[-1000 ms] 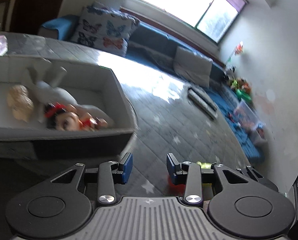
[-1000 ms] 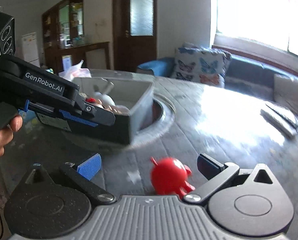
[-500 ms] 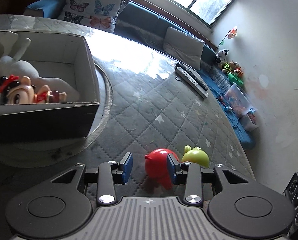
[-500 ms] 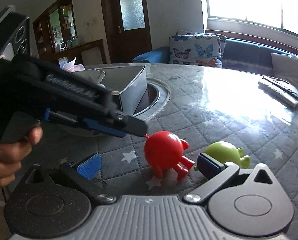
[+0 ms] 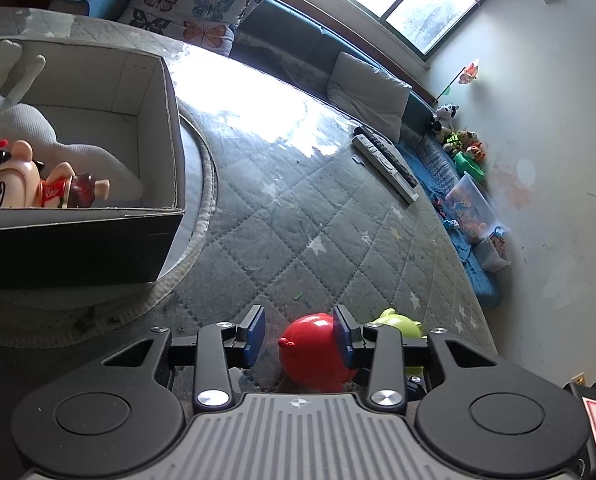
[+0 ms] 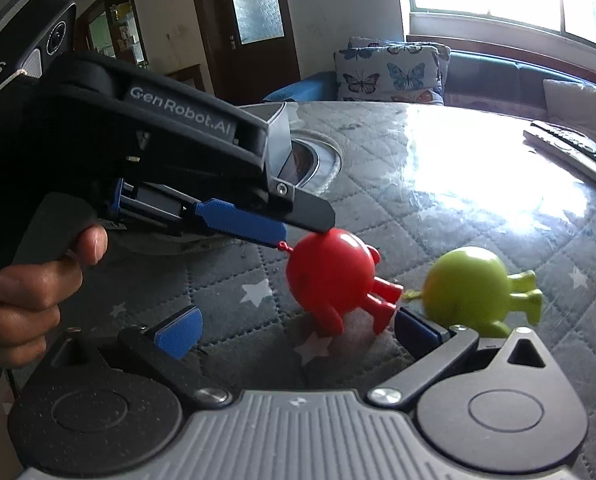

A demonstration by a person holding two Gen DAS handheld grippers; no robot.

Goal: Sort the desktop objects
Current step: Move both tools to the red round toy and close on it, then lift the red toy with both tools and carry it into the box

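Observation:
A red round toy figure (image 5: 312,350) stands on the quilted table, with a green round toy figure (image 5: 398,324) lying beside it on the right. My left gripper (image 5: 300,334) is open, its jaws straddling the red figure; the right pad touches it and a gap shows at the left pad. In the right wrist view the left gripper (image 6: 298,224) comes in from the left over the red figure (image 6: 332,268), and the green figure (image 6: 468,280) lies to its right. My right gripper (image 6: 298,330) is open and empty, just in front of the red figure.
A grey open box (image 5: 170,128) at the left holds a doll and a white plush toy, on a round mat. Two remote controls (image 5: 386,164) lie at the far side of the table. A sofa with cushions runs behind the table.
My left gripper has swung away from the box and come down over the red figure, which now sits between its jaws. The right gripper has moved closer to both figures.

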